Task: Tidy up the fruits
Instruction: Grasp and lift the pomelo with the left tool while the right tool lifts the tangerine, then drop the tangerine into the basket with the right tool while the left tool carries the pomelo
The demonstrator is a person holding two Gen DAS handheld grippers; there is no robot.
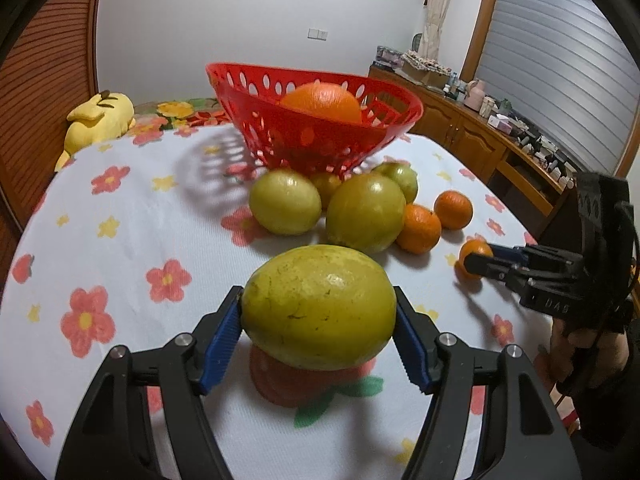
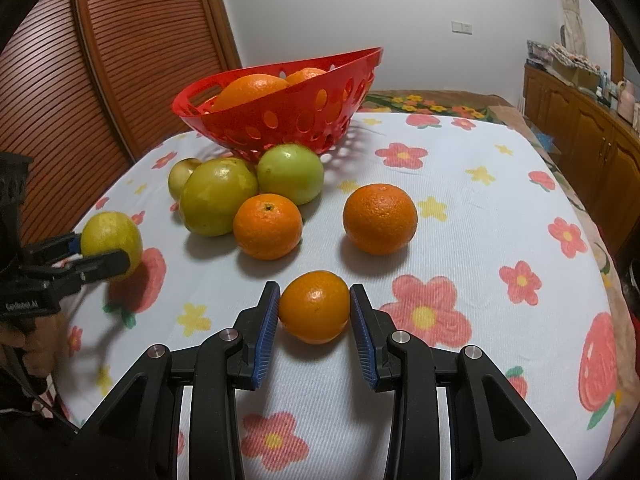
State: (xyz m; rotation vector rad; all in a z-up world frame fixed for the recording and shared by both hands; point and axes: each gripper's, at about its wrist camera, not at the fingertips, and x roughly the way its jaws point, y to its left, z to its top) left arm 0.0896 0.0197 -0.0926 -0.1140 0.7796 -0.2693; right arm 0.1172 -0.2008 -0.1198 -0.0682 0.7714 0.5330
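Note:
My left gripper (image 1: 319, 320) is shut on a large yellow-green fruit (image 1: 319, 306), held just above the flowered cloth; it also shows in the right wrist view (image 2: 110, 238). My right gripper (image 2: 314, 306) is shut on a small orange (image 2: 314, 306), also seen in the left wrist view (image 1: 472, 254). A red perforated basket (image 1: 320, 136) stands at the back, tilted on fruit under its edge, with oranges (image 2: 250, 88) inside. Green fruits (image 1: 365, 212) and two loose oranges (image 2: 267, 226) (image 2: 379, 218) lie in front of it.
A flowered white cloth (image 2: 480, 240) covers the surface. A yellow plush toy (image 1: 98, 118) lies at the back left. Wooden cabinets (image 1: 480, 144) with clutter run along the right. A slatted wooden door (image 2: 100, 60) stands on the left.

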